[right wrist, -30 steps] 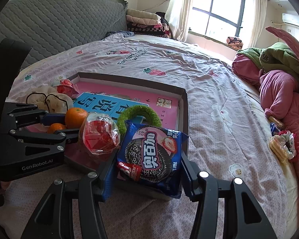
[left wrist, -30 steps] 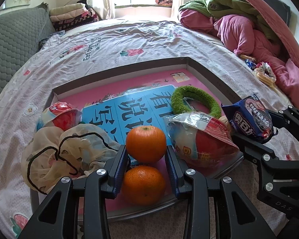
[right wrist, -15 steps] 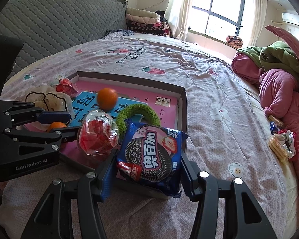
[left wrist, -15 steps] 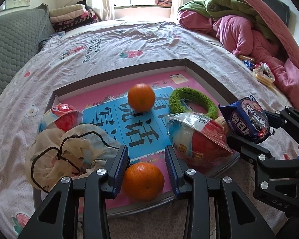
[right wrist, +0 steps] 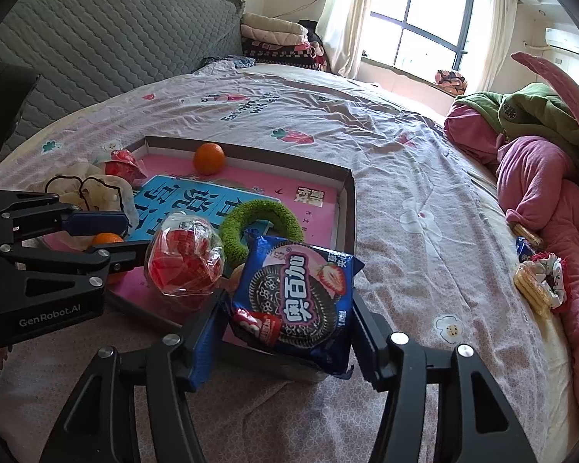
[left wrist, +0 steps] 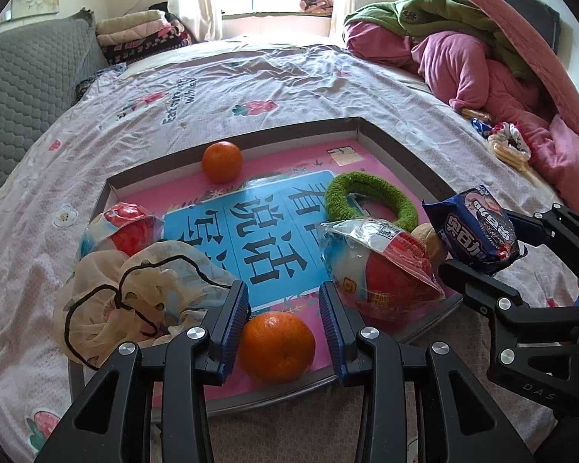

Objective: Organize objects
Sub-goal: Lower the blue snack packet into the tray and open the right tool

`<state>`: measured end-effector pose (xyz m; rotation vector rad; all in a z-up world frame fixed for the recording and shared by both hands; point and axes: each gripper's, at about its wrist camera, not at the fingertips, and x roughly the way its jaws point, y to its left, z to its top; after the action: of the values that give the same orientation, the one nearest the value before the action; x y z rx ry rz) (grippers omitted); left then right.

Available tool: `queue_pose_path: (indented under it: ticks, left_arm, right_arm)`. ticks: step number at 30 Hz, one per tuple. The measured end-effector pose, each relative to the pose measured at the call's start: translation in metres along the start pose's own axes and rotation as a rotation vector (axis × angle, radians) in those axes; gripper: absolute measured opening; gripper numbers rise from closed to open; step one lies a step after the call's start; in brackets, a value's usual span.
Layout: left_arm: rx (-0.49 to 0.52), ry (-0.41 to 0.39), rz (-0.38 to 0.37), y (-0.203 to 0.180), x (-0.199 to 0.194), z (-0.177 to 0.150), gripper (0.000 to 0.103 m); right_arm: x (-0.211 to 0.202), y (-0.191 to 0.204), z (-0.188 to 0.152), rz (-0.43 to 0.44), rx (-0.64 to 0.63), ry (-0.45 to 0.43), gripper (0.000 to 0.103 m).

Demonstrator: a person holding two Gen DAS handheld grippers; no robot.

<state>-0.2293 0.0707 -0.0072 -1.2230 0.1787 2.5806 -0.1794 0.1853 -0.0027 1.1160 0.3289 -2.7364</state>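
A shallow box lid [left wrist: 397, 146] with a pink and blue floor lies on the bed. My left gripper [left wrist: 285, 310] is open at its near edge, with one orange [left wrist: 276, 345] resting between the fingers. A second orange [left wrist: 222, 161] sits against the far wall, also in the right wrist view [right wrist: 209, 158]. My right gripper [right wrist: 285, 322] is shut on a blue cookie packet [right wrist: 297, 297], held above the lid's near right corner. In the lid lie a green ring [left wrist: 366, 202], two red-and-white wrapped snacks [left wrist: 382, 270] [left wrist: 123, 227] and a cream mesh bag [left wrist: 135, 293].
A pink and green heap of bedding [left wrist: 474, 50] lies at the far right. Small snack packs and a scrunchie [right wrist: 538, 281] lie on the sheet to the right. A grey headboard [right wrist: 96, 42] and folded blankets [right wrist: 278, 42] are at the far left.
The second orange has rolled away from my left gripper across the lid to its far wall. The left gripper stays open. The right gripper holds the cookie packet still.
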Motion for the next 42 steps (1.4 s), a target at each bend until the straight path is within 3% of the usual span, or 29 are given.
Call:
queue_pose_path:
  ticks: [9, 42]
  left_arm:
    - [-0.004, -0.005, 0.004, 0.0, -0.004, 0.001, 0.044]
    - [-0.012, -0.016, 0.011, 0.004, -0.011, 0.003, 0.047]
  right_arm:
    - [-0.002, 0.0, 0.002, 0.005, 0.006, -0.011, 0.06]
    - [-0.015, -0.001, 0.007, 0.029, 0.002, -0.08, 0.064]
